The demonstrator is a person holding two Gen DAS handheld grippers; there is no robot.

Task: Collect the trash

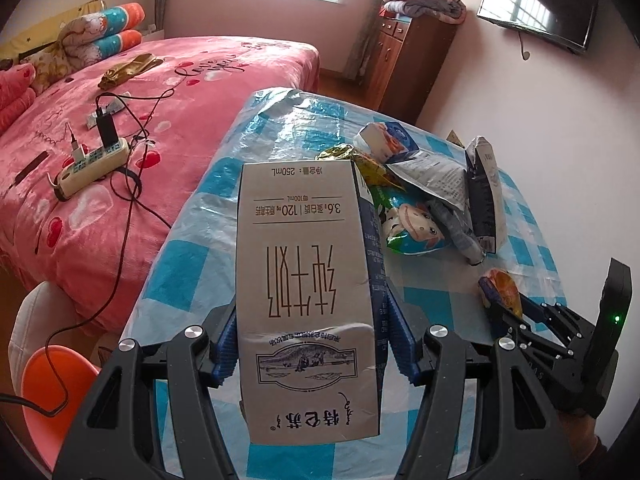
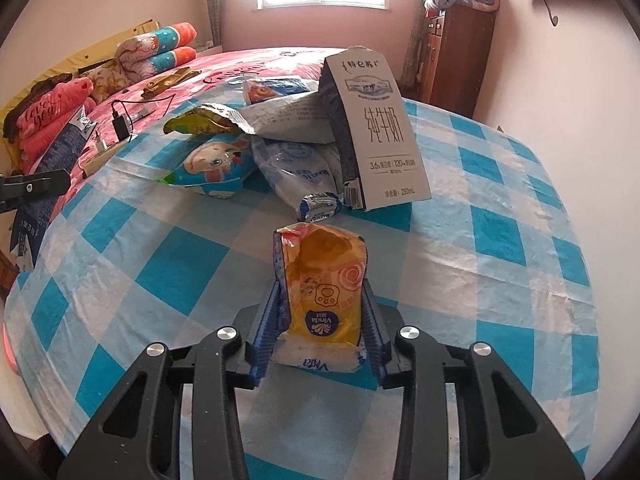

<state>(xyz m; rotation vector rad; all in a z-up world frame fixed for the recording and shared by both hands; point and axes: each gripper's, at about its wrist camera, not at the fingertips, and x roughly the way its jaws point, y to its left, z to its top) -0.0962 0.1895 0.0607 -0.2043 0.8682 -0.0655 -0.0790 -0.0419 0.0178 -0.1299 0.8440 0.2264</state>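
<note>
My left gripper (image 1: 308, 312) is shut on a grey milk carton (image 1: 304, 248), its blue pads pressed on both sides, holding it over the checked table (image 1: 180, 272). In the right wrist view that carton's dark blue side (image 2: 60, 152) shows at the far left. My right gripper (image 2: 324, 296) is shut on a yellow tissue pack (image 2: 320, 276) that rests on the tablecloth (image 2: 500, 248); the left wrist view catches the pack (image 1: 502, 284) too. Behind it lies a pile of snack wrappers (image 2: 224, 160) with a second milk carton (image 2: 380, 136) leaning on it.
A pink bed (image 1: 200, 76) with a power strip (image 1: 92, 168) and trailing cables borders the table on the left. An orange stool (image 1: 56, 384) stands at its corner. A wooden cabinet (image 1: 404, 56) and a wall-mounted TV (image 1: 540, 0) are beyond the table.
</note>
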